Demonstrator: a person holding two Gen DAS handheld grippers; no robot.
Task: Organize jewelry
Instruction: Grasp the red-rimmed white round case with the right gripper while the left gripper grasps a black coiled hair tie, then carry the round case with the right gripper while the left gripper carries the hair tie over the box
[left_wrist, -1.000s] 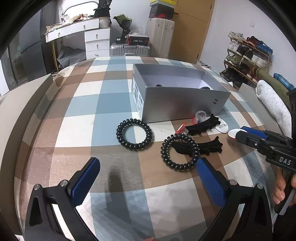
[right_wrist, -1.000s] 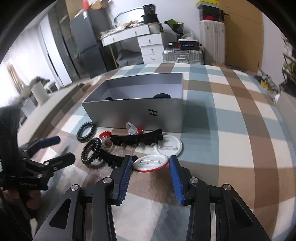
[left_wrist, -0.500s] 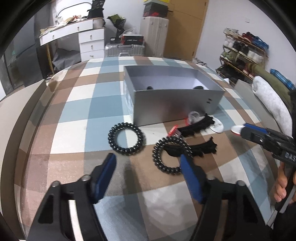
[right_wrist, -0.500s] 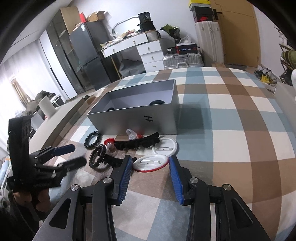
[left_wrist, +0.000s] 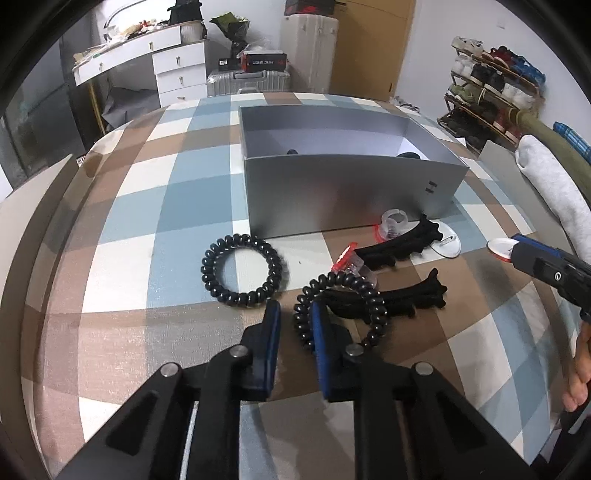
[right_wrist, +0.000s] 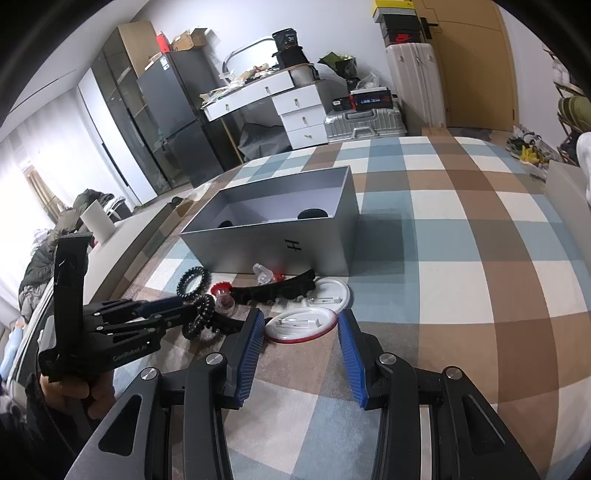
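left wrist view: the left gripper (left_wrist: 295, 325) has just been closing, its jaws now pinching the near-left arc of a black coil hair tie (left_wrist: 338, 314) lying flat on the checked cloth (left_wrist: 147, 221), near the grey box (left_wrist: 351, 199).

right wrist view: the right gripper (right_wrist: 301, 347) stands part-open over a red-rimmed dish (right_wrist: 301, 325), holding nothing.

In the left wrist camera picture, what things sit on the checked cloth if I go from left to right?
Black spiral hair tie lying alone → second black spiral hair tie at the left tool → white round dish → red-rimmed white dish by the right tool.
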